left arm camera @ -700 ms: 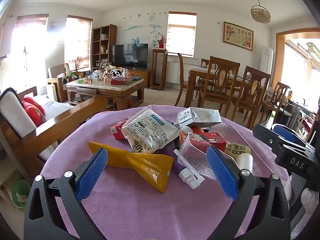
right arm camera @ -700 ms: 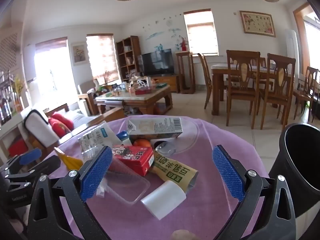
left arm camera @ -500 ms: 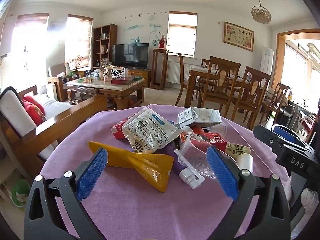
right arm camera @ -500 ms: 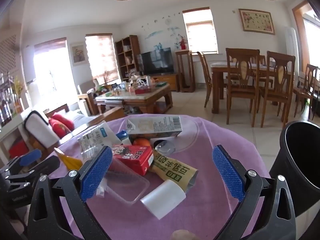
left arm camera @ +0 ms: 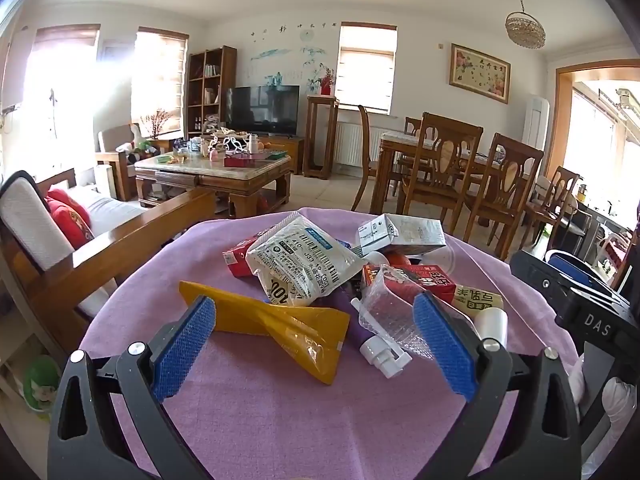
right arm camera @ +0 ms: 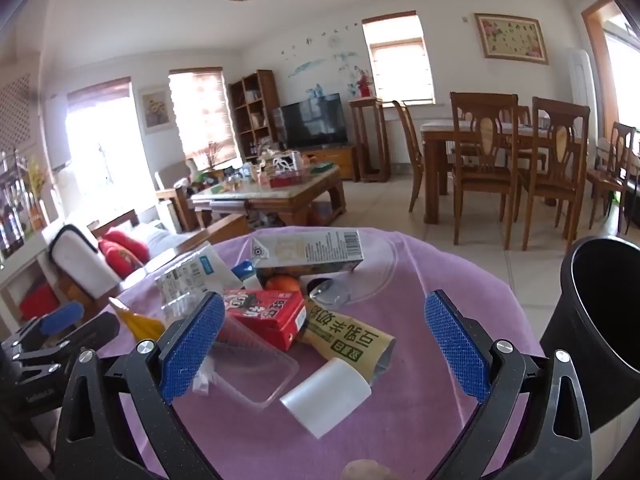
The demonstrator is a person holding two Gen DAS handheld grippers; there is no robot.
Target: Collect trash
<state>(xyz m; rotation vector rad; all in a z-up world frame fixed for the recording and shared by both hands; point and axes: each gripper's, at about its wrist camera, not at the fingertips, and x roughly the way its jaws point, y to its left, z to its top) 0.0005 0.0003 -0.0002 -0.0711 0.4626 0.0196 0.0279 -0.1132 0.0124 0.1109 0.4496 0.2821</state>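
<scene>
A heap of trash lies on a round table with a purple cloth (left arm camera: 256,408). In the left wrist view I see a yellow wrapper (left arm camera: 280,322), a white printed pouch (left arm camera: 298,264), a clear crushed bottle (left arm camera: 390,322), a red carton (left arm camera: 416,280) and a white carton (left arm camera: 400,232). My left gripper (left arm camera: 314,344) is open and empty just short of the yellow wrapper. In the right wrist view my right gripper (right arm camera: 324,344) is open and empty, above a white paper cup (right arm camera: 326,394), a clear plastic tray (right arm camera: 256,368), a green-lettered sachet (right arm camera: 348,340) and the red carton (right arm camera: 264,314).
A black bin (right arm camera: 600,328) stands right of the table, open at the top. A wooden sofa with red cushions (left arm camera: 68,216) is at the left. A coffee table (left arm camera: 216,172) and dining chairs (left arm camera: 452,176) stand beyond. My right gripper's body (left arm camera: 576,300) shows at the right edge.
Both grippers have barely moved. The right wrist view has tilted slightly, showing a little more of the black bin. Nothing was taken hold of.
</scene>
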